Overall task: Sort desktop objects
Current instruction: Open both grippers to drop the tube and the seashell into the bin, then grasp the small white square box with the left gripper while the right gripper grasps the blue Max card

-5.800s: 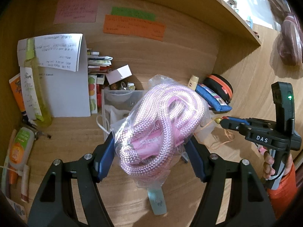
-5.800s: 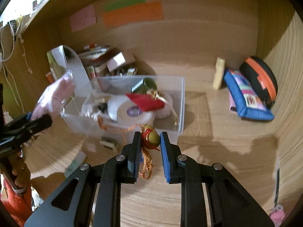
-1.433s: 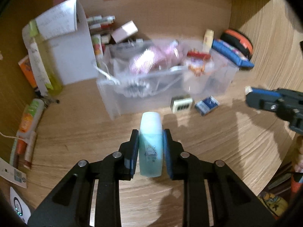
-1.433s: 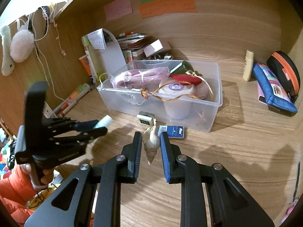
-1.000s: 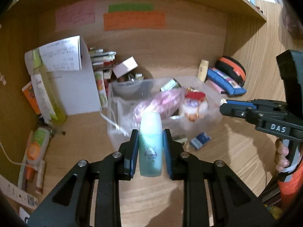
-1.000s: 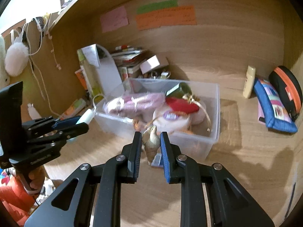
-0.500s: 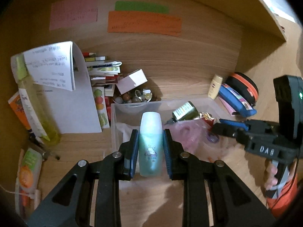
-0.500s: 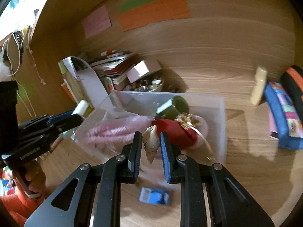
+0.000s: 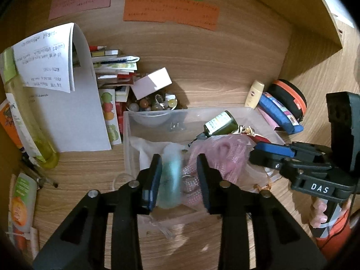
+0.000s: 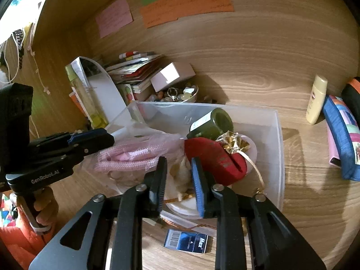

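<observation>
Left wrist: tool (image 9: 180, 175) parted, bottle (image 9: 169, 180) loose.

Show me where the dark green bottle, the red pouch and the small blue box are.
dark green bottle (image 10: 211, 123), right wrist view, on its side wall.
red pouch (image 10: 216, 162), right wrist view, on its middle.
small blue box (image 10: 186, 244), right wrist view, on its top face.

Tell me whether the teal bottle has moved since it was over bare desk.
Yes. The teal bottle has gone forward, from short of the bin's front wall to over its inside.
</observation>
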Demonstrator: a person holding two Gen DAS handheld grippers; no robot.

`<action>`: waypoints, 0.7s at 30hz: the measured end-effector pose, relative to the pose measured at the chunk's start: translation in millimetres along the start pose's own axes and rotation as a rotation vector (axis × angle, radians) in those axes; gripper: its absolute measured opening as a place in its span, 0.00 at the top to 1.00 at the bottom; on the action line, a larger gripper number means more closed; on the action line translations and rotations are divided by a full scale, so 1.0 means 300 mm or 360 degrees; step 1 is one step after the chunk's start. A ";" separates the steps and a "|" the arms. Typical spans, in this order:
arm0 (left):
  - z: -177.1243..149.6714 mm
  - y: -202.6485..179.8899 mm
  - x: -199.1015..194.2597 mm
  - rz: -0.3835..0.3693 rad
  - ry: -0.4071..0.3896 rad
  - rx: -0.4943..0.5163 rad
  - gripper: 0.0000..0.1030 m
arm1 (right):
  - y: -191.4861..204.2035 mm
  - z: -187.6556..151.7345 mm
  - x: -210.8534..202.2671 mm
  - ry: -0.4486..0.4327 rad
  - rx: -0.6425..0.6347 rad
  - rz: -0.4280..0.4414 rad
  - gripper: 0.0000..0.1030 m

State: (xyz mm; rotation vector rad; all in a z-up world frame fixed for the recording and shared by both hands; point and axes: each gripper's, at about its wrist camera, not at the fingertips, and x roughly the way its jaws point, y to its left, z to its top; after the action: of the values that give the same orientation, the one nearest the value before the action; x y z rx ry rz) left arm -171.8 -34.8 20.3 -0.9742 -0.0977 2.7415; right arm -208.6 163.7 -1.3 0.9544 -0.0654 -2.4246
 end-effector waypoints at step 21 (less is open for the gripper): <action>-0.108 -0.114 -0.200 -0.0003 -0.0045 0.0132 0.65 | 0.093 -0.102 -0.199 -0.0141 -0.0112 -0.0163 0.44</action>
State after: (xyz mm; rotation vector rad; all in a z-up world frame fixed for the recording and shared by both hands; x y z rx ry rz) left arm -99.8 -16.3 36.8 -0.9133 0.0100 2.7342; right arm -139.6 173.5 19.2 0.8376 0.0383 -2.5448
